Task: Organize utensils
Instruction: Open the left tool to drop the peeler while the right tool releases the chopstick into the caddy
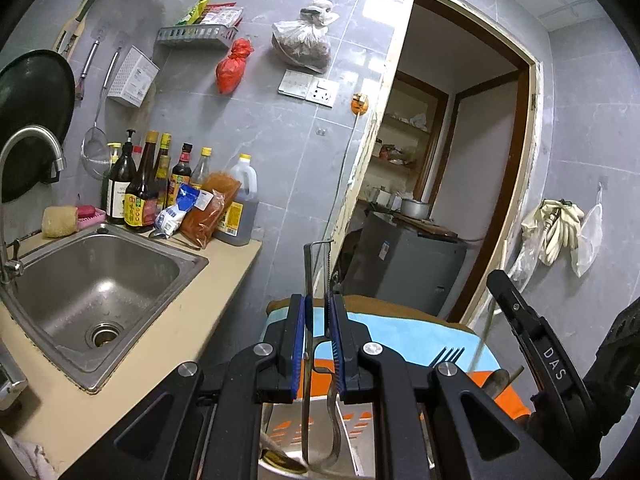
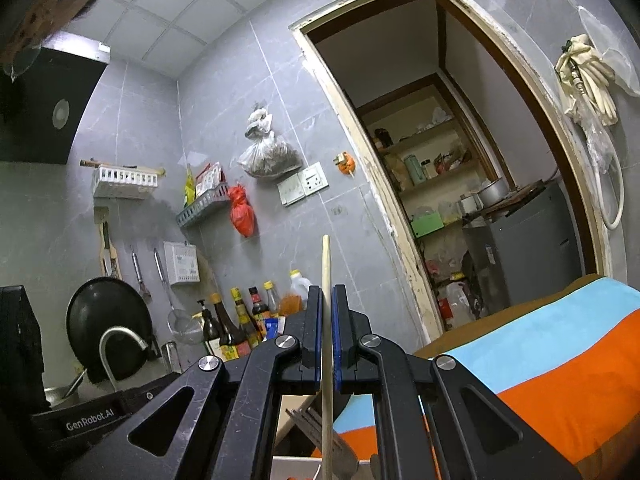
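Observation:
My left gripper (image 1: 318, 312) is shut on metal tongs (image 1: 318, 264), which stand upright between its blue pads and reach down into a metal utensil holder (image 1: 316, 436) below. A fork (image 1: 448, 354) sticks up to the right of it. My right gripper (image 2: 327, 304) is shut on a pale wooden chopstick (image 2: 326, 264), held upright; its lower end runs down past a fork (image 2: 320, 432). The right gripper's body (image 1: 532, 356) shows at the right in the left wrist view.
A striped blue and orange cloth (image 1: 404, 332) covers the surface under the holder. A steel sink (image 1: 96, 280) with a tap (image 1: 32, 148) is on the left, sauce bottles (image 1: 160, 184) behind it. A pan (image 1: 36, 92) and strainers hang on the tiled wall. A doorway (image 1: 452, 160) opens ahead.

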The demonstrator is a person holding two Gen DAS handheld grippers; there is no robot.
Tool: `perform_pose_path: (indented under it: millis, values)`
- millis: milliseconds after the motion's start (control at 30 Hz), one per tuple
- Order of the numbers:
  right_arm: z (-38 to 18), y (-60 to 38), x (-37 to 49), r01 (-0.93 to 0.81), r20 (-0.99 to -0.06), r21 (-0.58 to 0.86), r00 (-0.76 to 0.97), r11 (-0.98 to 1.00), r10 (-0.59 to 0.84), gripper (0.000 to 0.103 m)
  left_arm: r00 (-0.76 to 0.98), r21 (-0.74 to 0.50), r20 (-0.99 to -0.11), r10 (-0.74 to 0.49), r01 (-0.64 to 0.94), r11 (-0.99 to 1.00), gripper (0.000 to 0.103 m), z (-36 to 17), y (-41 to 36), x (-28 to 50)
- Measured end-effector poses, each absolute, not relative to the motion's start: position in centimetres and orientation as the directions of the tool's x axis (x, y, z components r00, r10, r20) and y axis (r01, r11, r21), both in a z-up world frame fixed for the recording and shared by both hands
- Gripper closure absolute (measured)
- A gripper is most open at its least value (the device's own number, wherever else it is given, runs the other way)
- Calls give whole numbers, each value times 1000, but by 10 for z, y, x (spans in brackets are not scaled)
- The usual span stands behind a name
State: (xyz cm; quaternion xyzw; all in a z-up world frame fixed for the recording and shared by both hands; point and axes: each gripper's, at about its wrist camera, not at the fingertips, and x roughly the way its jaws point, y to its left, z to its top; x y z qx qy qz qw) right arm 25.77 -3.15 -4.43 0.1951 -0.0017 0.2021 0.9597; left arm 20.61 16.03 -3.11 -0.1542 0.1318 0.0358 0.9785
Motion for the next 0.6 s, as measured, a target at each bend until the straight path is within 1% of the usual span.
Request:
perform_pose_path:
  millis: [100,400,467,600]
  values:
    - [-44,-33,254,-388,80,364,919,847,387,99,960,-288,-279,21,-104,952,91,-32,162,204]
    - [-42,-33,251,-379,19,341,918,860,397,98,952,-288,-306,-11,-81,954,91,-32,163,202]
    - [-41,-34,249,-377,5,338,917,862,398,97,947,-291,-320,-29,-69,954,89,-31,164,204]
    - [-39,-35,249,-367,-36,339,915,866,402,93,934,-322,-350,-76,-43,946,69,-29,165,207]
